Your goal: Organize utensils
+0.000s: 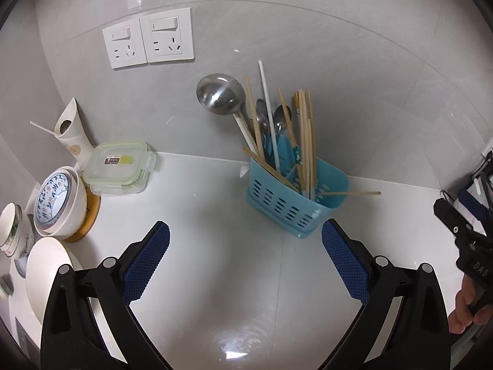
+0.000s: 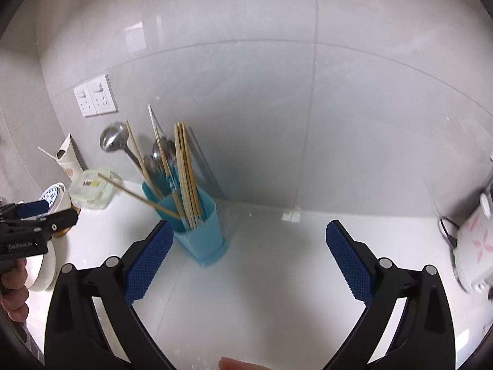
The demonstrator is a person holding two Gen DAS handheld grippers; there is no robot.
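Note:
A blue plastic utensil caddy (image 1: 295, 203) stands on the white counter near the wall. It holds a steel ladle (image 1: 220, 94), spoons (image 1: 262, 117), several wooden chopsticks (image 1: 305, 135) and a white stick. One chopstick (image 1: 351, 193) leans out sideways over its rim. My left gripper (image 1: 246, 246) is open and empty, just in front of the caddy. In the right wrist view the caddy (image 2: 200, 228) sits just beyond the left finger of my right gripper (image 2: 249, 246), which is open and empty. The right gripper also shows in the left wrist view (image 1: 462, 225).
At the left stand a lidded glass container (image 1: 118, 169), a patterned bowl (image 1: 58, 203) on a wooden coaster, a white plate (image 1: 46, 277), cups and a white vase (image 1: 72, 132). Wall sockets (image 1: 148, 41) are behind. A white appliance (image 2: 474, 246) stands at the right.

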